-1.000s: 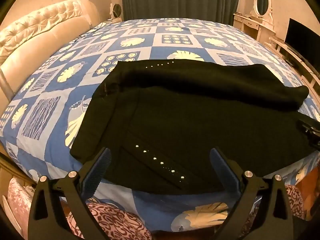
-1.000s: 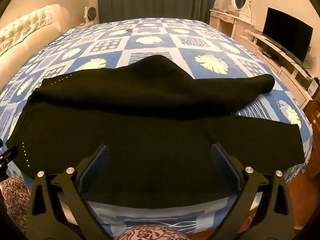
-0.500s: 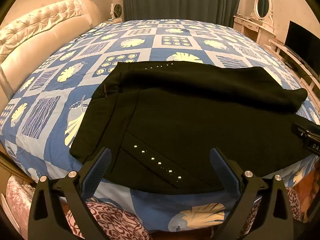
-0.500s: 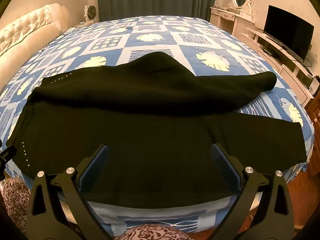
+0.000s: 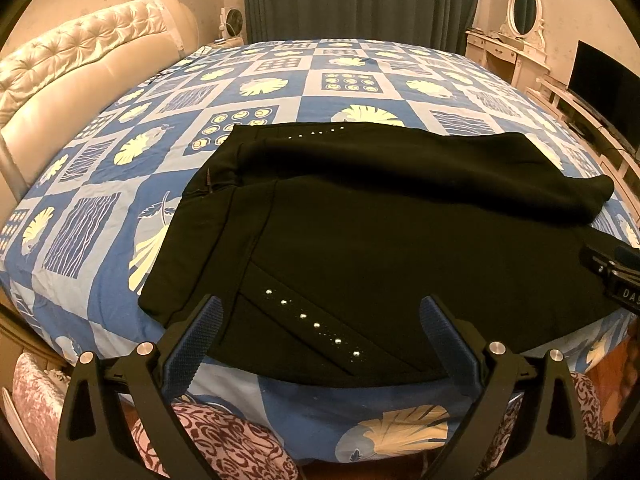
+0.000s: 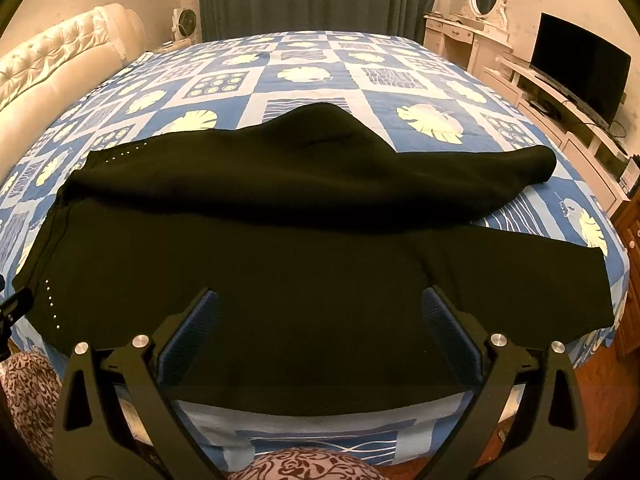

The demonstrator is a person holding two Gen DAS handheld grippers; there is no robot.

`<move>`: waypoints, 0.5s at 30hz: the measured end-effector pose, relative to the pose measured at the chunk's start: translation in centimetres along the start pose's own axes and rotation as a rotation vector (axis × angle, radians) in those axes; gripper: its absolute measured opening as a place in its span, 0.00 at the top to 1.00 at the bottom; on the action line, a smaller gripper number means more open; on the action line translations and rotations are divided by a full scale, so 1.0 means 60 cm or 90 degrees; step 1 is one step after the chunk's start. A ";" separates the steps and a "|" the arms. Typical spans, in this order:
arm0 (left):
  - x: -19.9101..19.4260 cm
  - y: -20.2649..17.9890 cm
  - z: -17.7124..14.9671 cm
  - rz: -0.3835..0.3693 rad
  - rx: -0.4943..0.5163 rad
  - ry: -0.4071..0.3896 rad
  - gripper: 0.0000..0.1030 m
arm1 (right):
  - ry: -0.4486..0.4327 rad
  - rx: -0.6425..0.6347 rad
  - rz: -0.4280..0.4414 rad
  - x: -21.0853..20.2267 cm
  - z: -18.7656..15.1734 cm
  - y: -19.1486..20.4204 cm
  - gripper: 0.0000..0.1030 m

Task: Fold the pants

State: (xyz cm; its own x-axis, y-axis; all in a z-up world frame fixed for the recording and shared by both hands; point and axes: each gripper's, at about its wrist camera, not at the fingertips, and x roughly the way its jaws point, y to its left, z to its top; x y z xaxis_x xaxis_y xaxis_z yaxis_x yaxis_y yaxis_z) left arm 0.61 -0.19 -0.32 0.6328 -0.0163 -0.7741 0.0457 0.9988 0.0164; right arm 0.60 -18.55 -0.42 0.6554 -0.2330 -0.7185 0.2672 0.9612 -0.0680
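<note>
I have both tongs, left (image 5: 318, 322) and right (image 6: 320, 314), spread wide and empty above the near edge of the bed (image 6: 360, 80). The black pants (image 6: 280, 264) lie flat across it, waistband left, one leg partly over the other. I judge the next fold hasn't begun; I'd grip the near edge. No containers visible.

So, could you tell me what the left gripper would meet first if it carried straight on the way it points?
Probably the black fabric pants on the bed; the open left gripper points at their studded pocket area, though depth is unclear.
</note>
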 end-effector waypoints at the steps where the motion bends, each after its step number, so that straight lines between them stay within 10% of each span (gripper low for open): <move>1: 0.001 0.000 -0.001 0.002 0.000 -0.001 0.04 | 0.000 -0.001 0.000 0.000 0.000 0.001 0.02; 15: -0.002 -0.002 -0.002 0.000 0.002 -0.002 0.04 | 0.003 -0.004 0.001 0.000 0.000 0.008 0.02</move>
State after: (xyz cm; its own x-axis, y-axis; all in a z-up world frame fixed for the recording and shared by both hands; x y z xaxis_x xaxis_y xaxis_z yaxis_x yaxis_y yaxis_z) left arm 0.42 -0.32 -0.30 0.6356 -0.0161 -0.7719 0.0476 0.9987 0.0184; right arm 0.72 -18.07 -0.48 0.6530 -0.2311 -0.7213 0.2618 0.9625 -0.0714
